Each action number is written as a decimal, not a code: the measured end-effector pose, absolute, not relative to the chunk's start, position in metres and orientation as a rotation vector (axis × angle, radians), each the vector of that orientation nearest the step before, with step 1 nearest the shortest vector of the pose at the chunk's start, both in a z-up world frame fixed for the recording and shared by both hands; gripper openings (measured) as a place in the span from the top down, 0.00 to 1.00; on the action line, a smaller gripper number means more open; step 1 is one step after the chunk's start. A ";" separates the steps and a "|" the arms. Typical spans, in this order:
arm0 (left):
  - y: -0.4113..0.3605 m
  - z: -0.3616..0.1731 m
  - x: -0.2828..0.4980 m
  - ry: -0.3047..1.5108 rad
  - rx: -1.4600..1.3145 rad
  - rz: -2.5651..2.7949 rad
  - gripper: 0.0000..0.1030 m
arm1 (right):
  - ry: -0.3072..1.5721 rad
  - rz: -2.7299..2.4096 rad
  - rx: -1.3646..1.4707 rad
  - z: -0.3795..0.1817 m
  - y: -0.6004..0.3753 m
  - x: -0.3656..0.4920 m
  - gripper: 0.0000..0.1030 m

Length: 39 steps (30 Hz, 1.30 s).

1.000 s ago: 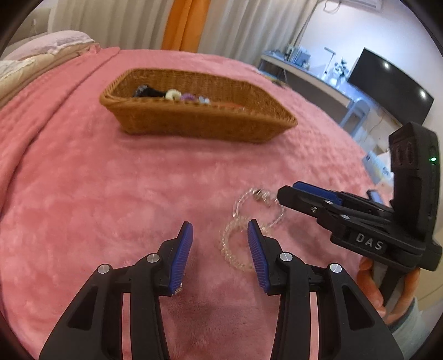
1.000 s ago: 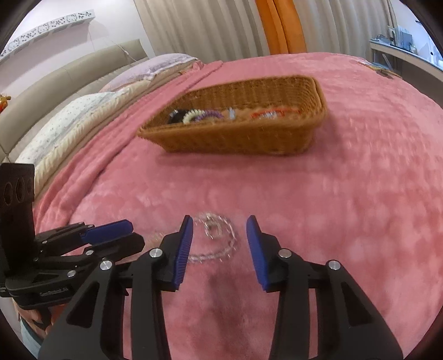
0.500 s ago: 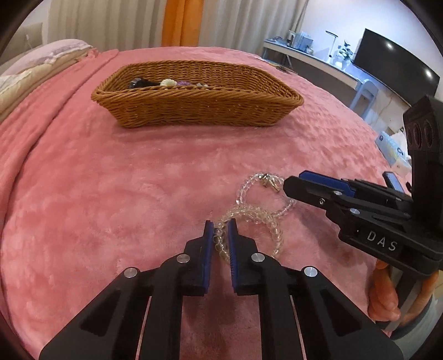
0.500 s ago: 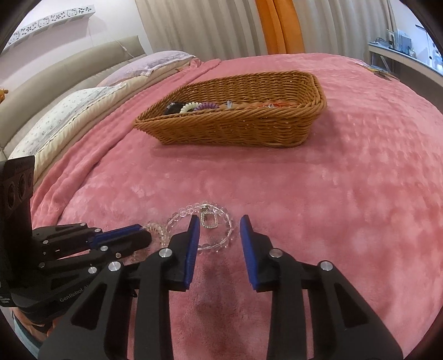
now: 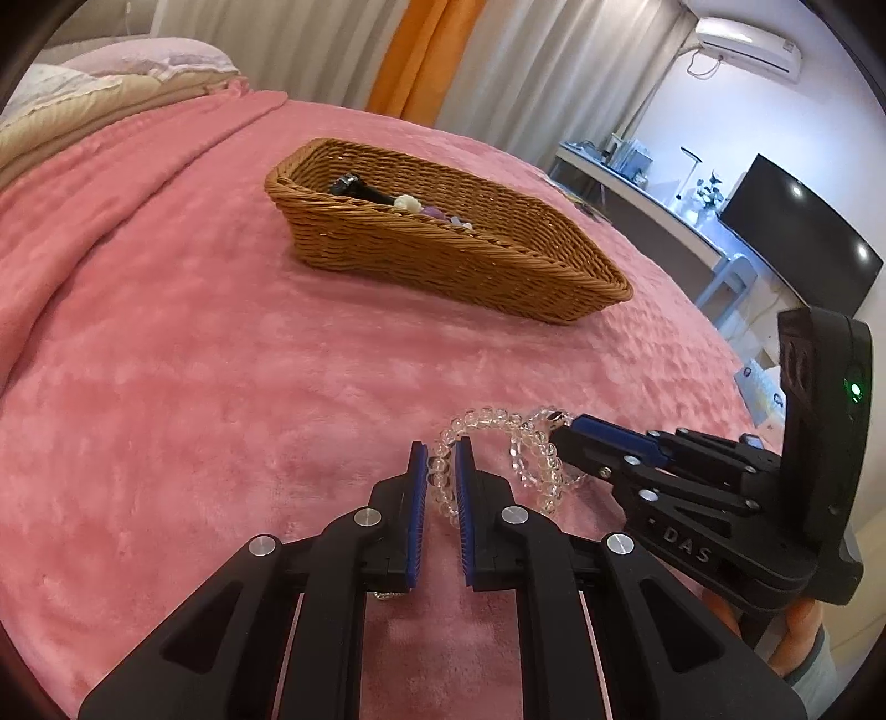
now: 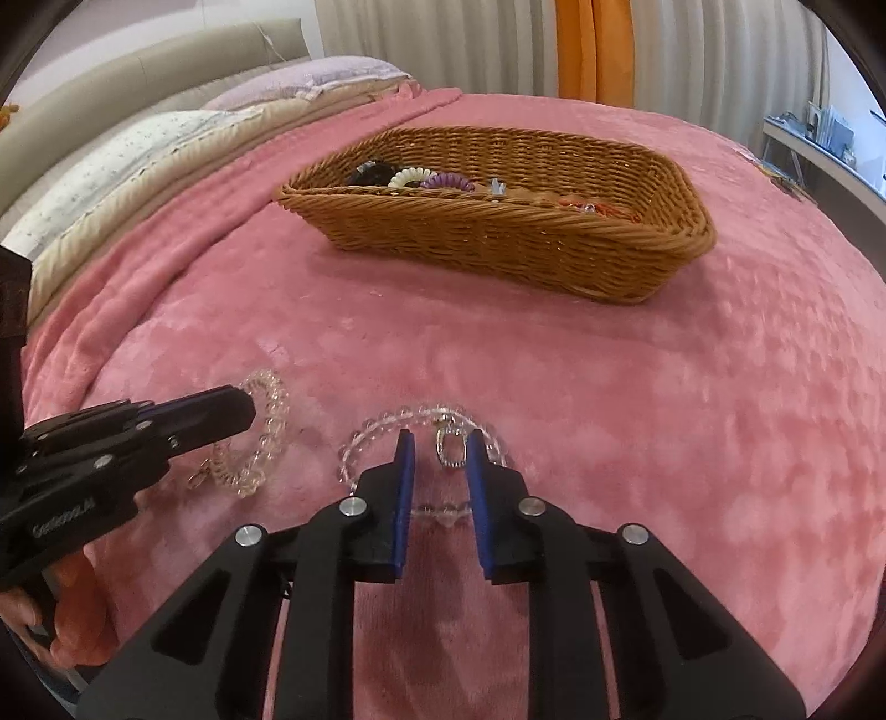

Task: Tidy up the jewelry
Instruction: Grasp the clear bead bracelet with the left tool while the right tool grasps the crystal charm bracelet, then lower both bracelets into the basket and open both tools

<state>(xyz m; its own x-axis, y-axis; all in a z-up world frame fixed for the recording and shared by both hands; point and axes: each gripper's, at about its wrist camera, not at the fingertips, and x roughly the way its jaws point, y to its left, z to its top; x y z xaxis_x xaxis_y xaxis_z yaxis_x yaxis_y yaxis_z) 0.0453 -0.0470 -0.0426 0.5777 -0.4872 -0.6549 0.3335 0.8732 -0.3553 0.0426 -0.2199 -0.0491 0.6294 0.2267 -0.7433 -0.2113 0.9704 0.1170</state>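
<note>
Pink blanket [image 5: 166,343], pillows [image 6: 138,149], orange curtain [image 6: 595,50], black screen [image 5: 803,232].

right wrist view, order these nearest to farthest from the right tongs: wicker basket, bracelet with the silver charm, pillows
1. Clear beaded bracelet with the silver charm, between the closing right tongs.
2. Brown woven wicker basket, ahead on the pink blanket.
3. Pillows, far left behind it.
</note>
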 end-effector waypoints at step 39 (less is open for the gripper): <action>-0.065 0.081 0.091 0.523 -0.110 -0.452 0.92 | 0.511 0.236 0.052 0.075 -0.253 0.077 0.99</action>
